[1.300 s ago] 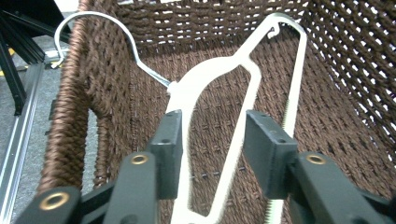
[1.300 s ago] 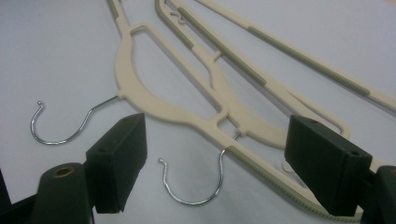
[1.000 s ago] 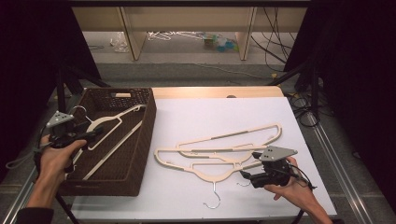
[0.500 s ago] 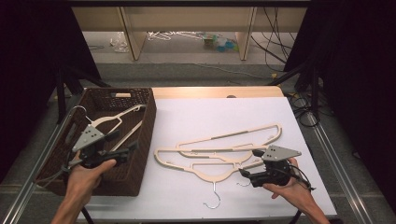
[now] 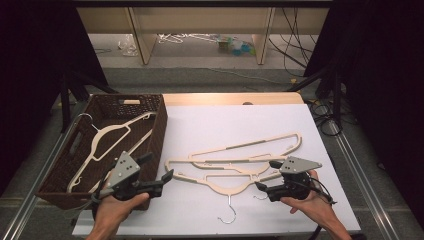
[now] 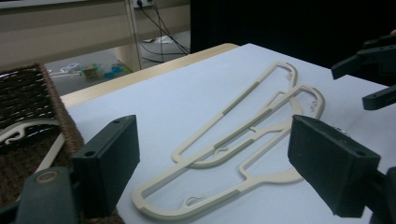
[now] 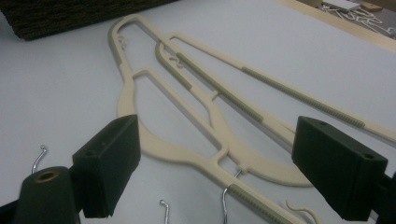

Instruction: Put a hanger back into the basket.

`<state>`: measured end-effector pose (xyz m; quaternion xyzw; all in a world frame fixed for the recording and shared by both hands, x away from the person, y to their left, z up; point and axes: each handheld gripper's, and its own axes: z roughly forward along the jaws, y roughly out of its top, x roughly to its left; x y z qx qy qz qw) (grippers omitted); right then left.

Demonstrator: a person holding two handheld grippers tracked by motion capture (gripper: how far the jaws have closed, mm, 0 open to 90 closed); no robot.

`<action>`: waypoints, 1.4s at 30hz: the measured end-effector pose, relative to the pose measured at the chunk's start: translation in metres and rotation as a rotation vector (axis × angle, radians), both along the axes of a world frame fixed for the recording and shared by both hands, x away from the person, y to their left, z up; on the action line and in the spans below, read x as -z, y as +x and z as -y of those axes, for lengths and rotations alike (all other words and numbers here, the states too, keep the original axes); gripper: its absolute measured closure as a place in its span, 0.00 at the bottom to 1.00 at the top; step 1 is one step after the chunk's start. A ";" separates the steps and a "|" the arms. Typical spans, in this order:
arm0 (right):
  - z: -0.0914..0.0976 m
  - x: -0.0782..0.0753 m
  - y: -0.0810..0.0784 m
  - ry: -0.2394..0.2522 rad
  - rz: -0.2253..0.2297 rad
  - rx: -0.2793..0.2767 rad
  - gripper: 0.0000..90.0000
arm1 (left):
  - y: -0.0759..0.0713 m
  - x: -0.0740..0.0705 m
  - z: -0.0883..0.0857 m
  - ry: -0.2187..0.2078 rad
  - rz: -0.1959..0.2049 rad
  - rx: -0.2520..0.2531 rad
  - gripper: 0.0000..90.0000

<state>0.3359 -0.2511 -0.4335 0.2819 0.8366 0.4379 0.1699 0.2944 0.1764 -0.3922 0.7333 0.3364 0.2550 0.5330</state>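
Note:
Two cream plastic hangers (image 5: pixel 235 150) lie overlapped on the white table top (image 5: pixel 225 120), their metal hooks (image 5: pixel 227 216) toward the front edge. A third cream hanger (image 5: pixel 107 135) lies inside the dark wicker basket (image 5: pixel 161 117) at the left. My left gripper (image 5: pixel 157 169) hovers at the basket's front right corner and points at the hangers (image 6: pixel 243 126). Its jaws have just been opening and nothing is between them. My right gripper (image 5: pixel 267 175) stands over the nearer hanger (image 7: pixel 187 88). It is open, its jaws have just been widening, and they are not touching the hanger.
The basket wall (image 6: pixel 60 116) is close on the left gripper's left. Wooden table edge (image 5: pixel 230 97) runs along the back. Metal rails (image 5: pixel 360 170) flank the table. Cables (image 5: pixel 320 112) hang off the back right. My right gripper (image 6: pixel 373 70) faces the left one across the hangers.
My left hand has swung from the basket's left side, off the hanger hook there, to its front right corner, with the jaws spreading. The right hand has stayed put.

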 end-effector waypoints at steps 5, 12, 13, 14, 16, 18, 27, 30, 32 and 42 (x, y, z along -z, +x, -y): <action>-0.001 0.003 0.000 -0.018 -0.010 -0.001 0.18 | -0.012 0.015 0.018 0.007 -0.035 0.059 0.19; -0.003 0.007 0.001 -0.071 -0.011 -0.019 0.19 | -0.019 0.035 0.035 0.043 -0.011 0.120 0.19; -0.003 0.007 0.001 -0.071 -0.011 -0.019 0.19 | -0.019 0.035 0.035 0.043 -0.011 0.120 0.19; -0.003 0.010 0.003 -0.086 -0.027 -0.026 0.19 | -0.019 0.037 0.036 0.045 0.003 0.117 0.19; -0.002 0.012 0.004 -0.094 -0.029 -0.022 0.19 | -0.020 0.039 0.036 0.044 0.012 0.120 0.19; -0.001 0.015 0.007 -0.113 -0.038 -0.026 0.20 | -0.021 0.044 0.037 0.057 -0.003 0.131 0.19; -0.008 0.026 0.022 -0.198 -0.081 -0.080 0.24 | -0.018 0.053 0.036 0.062 -0.032 0.127 0.19; -0.010 0.030 0.024 -0.217 -0.081 -0.083 0.26 | -0.018 0.054 0.036 0.060 -0.034 0.129 0.19; -0.010 0.034 0.028 -0.246 -0.085 -0.103 0.31 | -0.018 0.055 0.037 0.048 -0.041 0.132 0.19; -0.010 0.044 0.044 -0.311 -0.152 -0.171 0.47 | -0.018 0.056 0.037 0.041 -0.042 0.138 0.19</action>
